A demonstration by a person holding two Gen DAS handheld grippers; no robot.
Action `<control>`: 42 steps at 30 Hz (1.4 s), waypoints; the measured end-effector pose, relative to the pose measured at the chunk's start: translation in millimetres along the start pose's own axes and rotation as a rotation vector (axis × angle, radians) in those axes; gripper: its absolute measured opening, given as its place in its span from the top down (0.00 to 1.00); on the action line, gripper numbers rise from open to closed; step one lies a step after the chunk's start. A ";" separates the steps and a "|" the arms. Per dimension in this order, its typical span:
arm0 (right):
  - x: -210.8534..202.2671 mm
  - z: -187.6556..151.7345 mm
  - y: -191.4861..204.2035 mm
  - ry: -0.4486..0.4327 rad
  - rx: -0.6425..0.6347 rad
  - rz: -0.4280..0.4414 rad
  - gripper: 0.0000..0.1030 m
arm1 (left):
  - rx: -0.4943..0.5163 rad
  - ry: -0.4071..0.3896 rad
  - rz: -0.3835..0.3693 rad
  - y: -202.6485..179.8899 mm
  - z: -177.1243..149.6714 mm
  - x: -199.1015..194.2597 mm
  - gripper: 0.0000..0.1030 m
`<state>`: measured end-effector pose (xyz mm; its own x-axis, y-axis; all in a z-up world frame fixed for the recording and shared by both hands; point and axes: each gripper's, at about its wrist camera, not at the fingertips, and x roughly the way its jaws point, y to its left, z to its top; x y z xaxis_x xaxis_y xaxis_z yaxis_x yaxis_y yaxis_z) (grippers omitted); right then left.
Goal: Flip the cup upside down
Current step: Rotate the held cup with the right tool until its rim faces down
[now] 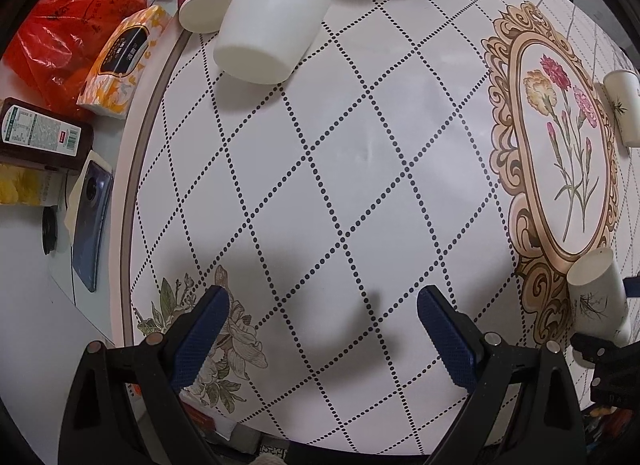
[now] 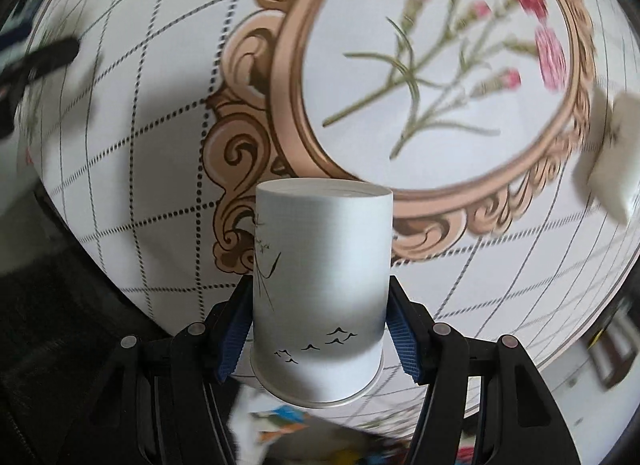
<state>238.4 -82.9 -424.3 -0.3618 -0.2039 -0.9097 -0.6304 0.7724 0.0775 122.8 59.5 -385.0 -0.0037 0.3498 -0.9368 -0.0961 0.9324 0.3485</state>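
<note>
Paper cup clamped in my right tool, rim nearest me, seemingly mid-flip, not yet set on table; left tool gapes, holding nothing.

Evenly and softly lit, moderately bright. Sharp in the left wrist view, with a pale sheen of glare on the tablecloth and soft shadows under the left gripper and beside the white cup. Motion-blurred across the right wrist view (worst toward the rim), yet crisp on the held paper cup, shaded at its lower half. Heavily bowed by fisheye, black at the corners.
</note>
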 end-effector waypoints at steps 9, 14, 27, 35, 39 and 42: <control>8.5 3.7 -33.1 0.040 0.131 0.072 0.34 | 0.001 0.005 -0.030 -5.7 -4.5 -2.9 0.06; 12.6 13.4 -41.6 0.052 0.164 0.069 0.25 | 0.003 0.014 -0.034 -6.8 -6.3 -4.1 0.06; -4.4 78.0 -64.5 0.018 0.174 0.039 0.41 | 0.006 0.025 -0.041 -9.0 -11.2 -6.2 0.06; -23.9 63.5 -52.3 -0.084 0.200 0.091 0.41 | -0.006 0.042 -0.087 -11.8 -9.3 -4.3 0.06; -47.3 59.2 -72.5 -0.227 0.273 0.107 0.41 | -0.012 0.049 -0.118 -14.2 -5.4 -6.1 0.06; -67.7 54.0 -85.8 -0.399 0.335 0.080 0.41 | -0.030 0.071 -0.165 -15.5 -0.7 -4.5 0.06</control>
<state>354.1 -102.9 -391.4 -0.0692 0.0577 -0.9959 -0.3340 0.9394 0.0776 123.7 43.5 -386.2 -0.0551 0.1839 -0.9814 -0.1313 0.9730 0.1897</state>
